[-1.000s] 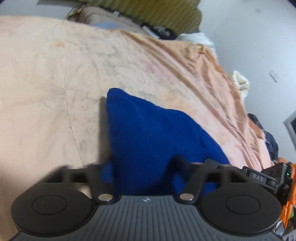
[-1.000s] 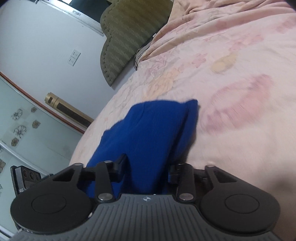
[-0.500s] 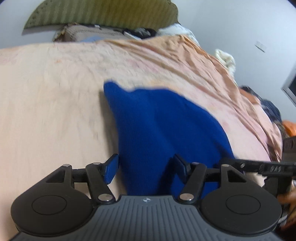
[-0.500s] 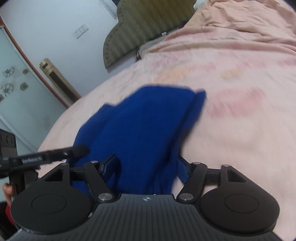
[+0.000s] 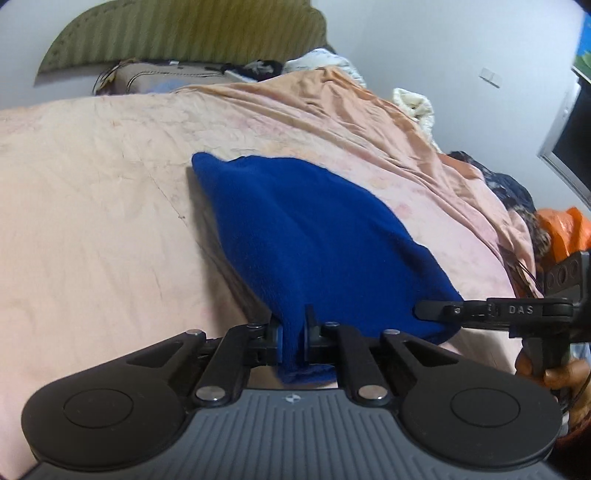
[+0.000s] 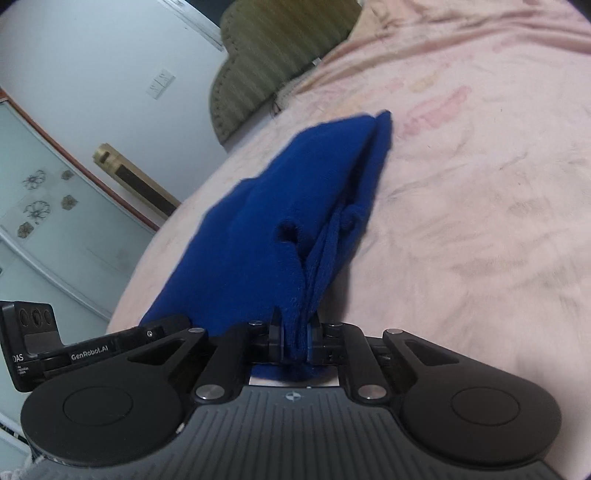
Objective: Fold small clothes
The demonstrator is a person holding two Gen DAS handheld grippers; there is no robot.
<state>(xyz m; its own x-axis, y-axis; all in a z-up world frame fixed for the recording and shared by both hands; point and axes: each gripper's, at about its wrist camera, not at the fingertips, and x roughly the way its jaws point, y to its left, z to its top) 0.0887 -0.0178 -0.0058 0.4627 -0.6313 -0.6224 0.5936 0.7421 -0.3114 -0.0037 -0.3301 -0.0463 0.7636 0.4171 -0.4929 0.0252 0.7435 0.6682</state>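
A small blue fleece garment (image 5: pixel 314 236) lies folded on a peach bedsheet (image 5: pixel 92 206), its near edge lifted. My left gripper (image 5: pixel 294 332) is shut on its near left corner. My right gripper (image 6: pixel 297 332) is shut on the other near corner, pinching several layers of the garment (image 6: pixel 295 206). The right gripper also shows in the left wrist view (image 5: pixel 491 314) at the garment's right end, and the left gripper shows in the right wrist view (image 6: pixel 92 354) at its left end. The garment's far corner rests on the sheet.
A green padded headboard (image 5: pixel 184 33) and a pillow (image 5: pixel 166 75) stand at the far end of the bed. Crumpled clothes and an orange bag (image 5: pixel 565 229) lie off the right edge. A glass door and a gold cylinder (image 6: pixel 136 181) stand beyond the bed's left edge.
Both grippers were open around the garment's near edge and have closed on it. The near edge has risen a little off the sheet.
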